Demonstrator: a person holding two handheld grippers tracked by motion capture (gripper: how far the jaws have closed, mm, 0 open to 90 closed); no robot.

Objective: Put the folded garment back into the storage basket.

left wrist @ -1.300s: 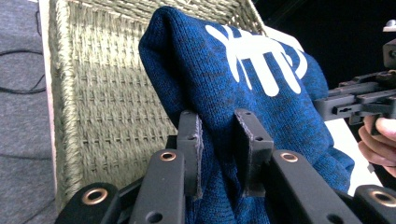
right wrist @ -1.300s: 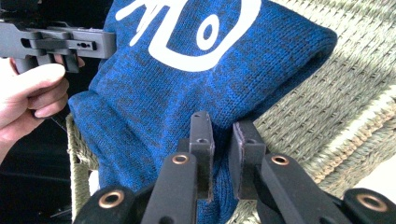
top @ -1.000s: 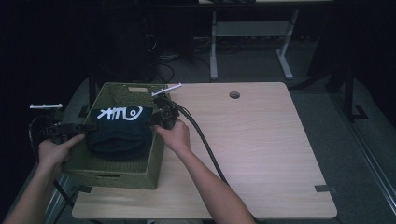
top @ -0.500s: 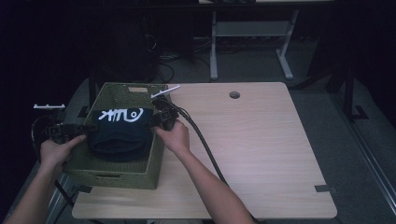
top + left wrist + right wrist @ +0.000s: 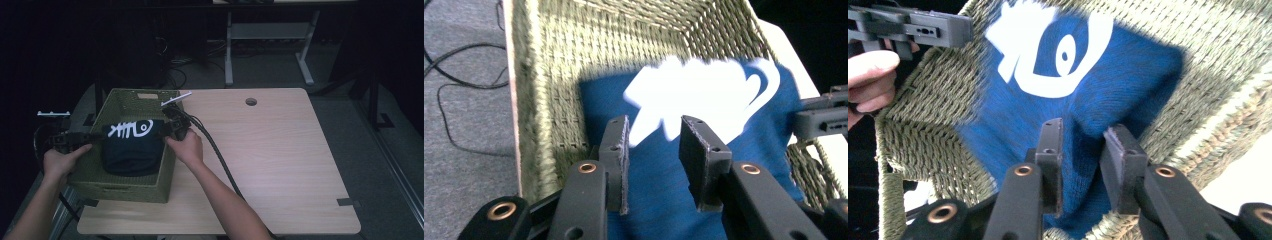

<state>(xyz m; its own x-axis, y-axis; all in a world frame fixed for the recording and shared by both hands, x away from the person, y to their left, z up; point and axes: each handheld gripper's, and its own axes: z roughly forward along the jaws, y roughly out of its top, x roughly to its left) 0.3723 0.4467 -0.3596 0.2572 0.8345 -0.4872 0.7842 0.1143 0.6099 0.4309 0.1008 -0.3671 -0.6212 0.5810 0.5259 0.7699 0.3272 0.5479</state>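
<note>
Folded garment lowered into the basket

The folded dark blue knitted garment with a white fish-skeleton print lay inside the green woven basket at the table's left edge; left gripper and right gripper had just been opening, fingers spread, cloth between them unpinched; only withdrawal seemed left.

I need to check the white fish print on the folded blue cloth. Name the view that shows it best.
The high view: the whole fish print lies sharp on the blue cloth in the woven basket. The left gripper view gives a blurred white blotch. The right gripper view shows its eye end, cropped at the top.
</note>
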